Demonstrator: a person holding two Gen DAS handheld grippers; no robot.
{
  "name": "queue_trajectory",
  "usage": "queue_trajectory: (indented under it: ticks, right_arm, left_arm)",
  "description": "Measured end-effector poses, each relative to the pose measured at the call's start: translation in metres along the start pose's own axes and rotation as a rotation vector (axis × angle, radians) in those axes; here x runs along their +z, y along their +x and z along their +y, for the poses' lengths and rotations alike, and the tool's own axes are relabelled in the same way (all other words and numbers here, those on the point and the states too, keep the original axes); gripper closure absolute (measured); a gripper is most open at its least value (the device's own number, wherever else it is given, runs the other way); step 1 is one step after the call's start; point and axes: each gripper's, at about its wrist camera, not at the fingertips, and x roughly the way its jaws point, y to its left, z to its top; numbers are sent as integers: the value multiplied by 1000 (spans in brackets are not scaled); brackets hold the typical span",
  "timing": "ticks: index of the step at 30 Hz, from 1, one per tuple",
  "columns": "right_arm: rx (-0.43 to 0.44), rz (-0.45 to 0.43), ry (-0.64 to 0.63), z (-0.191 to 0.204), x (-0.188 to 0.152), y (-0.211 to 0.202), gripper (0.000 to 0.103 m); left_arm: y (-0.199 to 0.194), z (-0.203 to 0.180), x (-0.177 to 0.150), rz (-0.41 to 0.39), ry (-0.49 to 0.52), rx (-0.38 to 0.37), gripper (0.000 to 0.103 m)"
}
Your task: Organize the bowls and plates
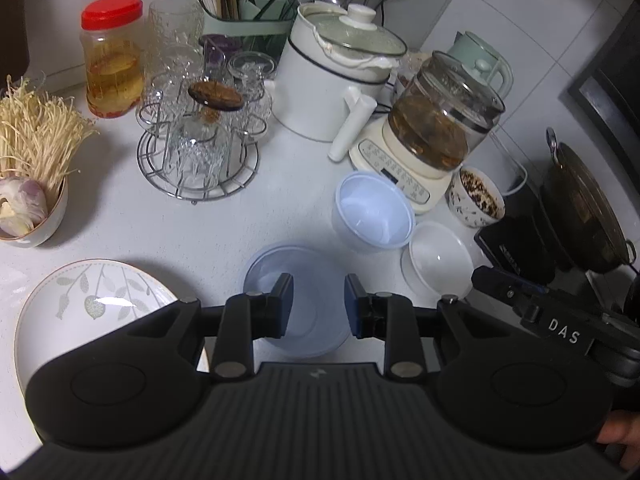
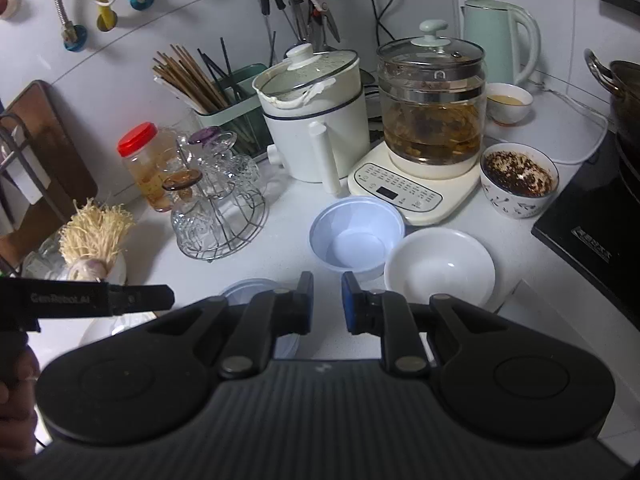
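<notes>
On the white counter a pale blue plate (image 1: 316, 280) lies below my open, empty left gripper (image 1: 319, 305). A deep pale blue bowl (image 1: 374, 210) stands behind it, with a white bowl (image 1: 438, 264) to its right. A leaf-patterned white plate (image 1: 92, 300) lies at the left, partly hidden by the gripper body. In the right wrist view my right gripper (image 2: 326, 302) is open and empty, just in front of the blue bowl (image 2: 356, 234) and left of the white bowl (image 2: 440, 266). The blue plate (image 2: 244, 290) peeks out at its left.
A glass rack (image 1: 200, 152), red-lidded jar (image 1: 112, 56), white cooker (image 1: 336, 76), glass tea kettle on its base (image 1: 436, 120) and a patterned bowl of grains (image 1: 476, 198) crowd the back. A bowl of enoki and garlic (image 1: 28, 184) stands left. A stove with a wok (image 1: 584, 208) lies right.
</notes>
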Motion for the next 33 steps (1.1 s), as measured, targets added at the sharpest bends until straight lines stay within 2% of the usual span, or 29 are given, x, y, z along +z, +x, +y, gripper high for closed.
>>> queue_trajectory:
  ticks: [5, 9, 11, 12, 15, 19, 31, 33]
  right_arm:
    - [-26, 2, 45, 3, -5, 1, 84]
    - [-44, 1, 70, -2, -6, 4, 81]
    - [-48, -2, 78, -7, -5, 9, 56]
    - [-49, -6, 82, -9, -4, 11, 53]
    - [-43, -7, 68, -18, 3, 22, 52]
    - [-37, 11, 62, -31, 18, 39, 52]
    - [2, 91, 51, -65, 57, 99, 53]
    - [14, 100, 34, -68, 63, 109, 58]
  left_arm:
    - [2, 8, 4, 18, 20, -18, 70]
    - [14, 9, 9, 40, 36, -9, 62]
    - [21, 9, 11, 46, 32, -2, 57]
    - [25, 9, 13, 46, 25, -2, 54]
    - [39, 9, 19, 42, 5, 8, 43]
    - [54, 9, 32, 45, -36, 18, 39]
    - [118, -1, 70, 90, -78, 14, 40]
    - [126, -4, 75, 89, -81, 7, 42]
